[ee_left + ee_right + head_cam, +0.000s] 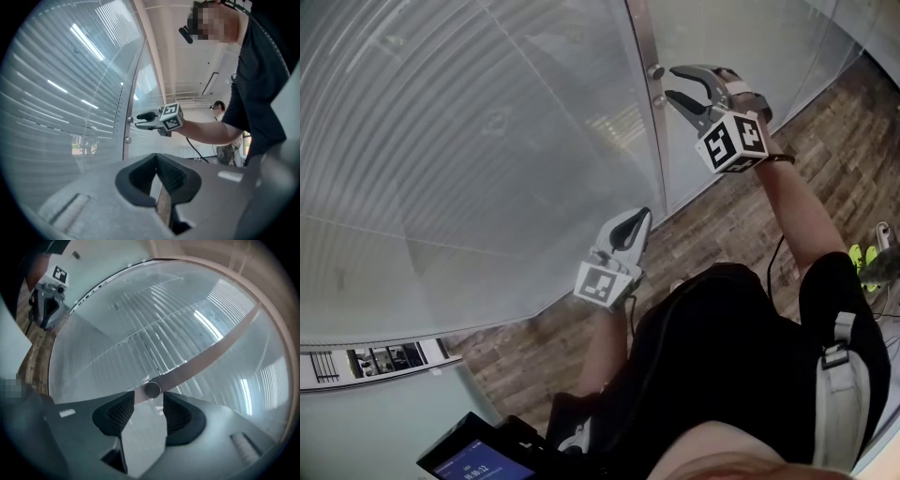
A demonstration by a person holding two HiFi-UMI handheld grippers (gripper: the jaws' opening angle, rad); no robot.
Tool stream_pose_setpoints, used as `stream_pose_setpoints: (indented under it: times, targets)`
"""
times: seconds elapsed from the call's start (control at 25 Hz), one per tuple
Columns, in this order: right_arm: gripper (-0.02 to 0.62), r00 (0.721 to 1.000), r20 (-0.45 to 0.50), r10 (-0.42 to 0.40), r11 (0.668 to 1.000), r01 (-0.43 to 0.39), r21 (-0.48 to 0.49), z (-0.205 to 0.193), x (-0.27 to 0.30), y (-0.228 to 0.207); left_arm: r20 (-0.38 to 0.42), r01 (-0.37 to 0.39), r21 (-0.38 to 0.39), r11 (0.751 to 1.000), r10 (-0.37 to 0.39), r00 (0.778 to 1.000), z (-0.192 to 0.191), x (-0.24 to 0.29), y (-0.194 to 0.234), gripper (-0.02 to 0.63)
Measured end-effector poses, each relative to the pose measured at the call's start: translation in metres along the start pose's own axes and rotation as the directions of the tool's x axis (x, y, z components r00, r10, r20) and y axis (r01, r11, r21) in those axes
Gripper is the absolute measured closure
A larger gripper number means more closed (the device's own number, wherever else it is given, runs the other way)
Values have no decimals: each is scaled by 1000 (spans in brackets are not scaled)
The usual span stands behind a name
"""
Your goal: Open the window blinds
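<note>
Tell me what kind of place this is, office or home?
Most likely an office or similar commercial space: a glazed wall with slatted blinds behind the glass, a metal frame post carrying round knobs, wood-plank flooring, and a strip light overhead.

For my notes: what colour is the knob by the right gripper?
Silver-grey knob, best in right gripper view.
</note>
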State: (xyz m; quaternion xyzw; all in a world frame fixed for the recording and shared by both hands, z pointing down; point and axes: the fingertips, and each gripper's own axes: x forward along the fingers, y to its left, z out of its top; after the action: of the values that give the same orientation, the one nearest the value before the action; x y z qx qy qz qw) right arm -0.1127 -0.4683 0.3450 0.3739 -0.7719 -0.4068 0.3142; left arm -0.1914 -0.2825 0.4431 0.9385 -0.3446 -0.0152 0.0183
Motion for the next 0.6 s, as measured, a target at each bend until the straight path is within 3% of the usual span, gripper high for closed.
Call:
stream_pose_setpoints:
  times: [0.24, 0.6]
  targets:
    - [383, 998, -64, -28, 982, 15, -189, 2, 23, -3, 3, 5, -3, 1000, -5, 1000, -2, -6, -3, 603]
    - [403, 995, -91, -33, 964, 8, -264, 1, 40, -3, 15, -21, 6, 1000, 21, 1000, -2, -15, 9, 603]
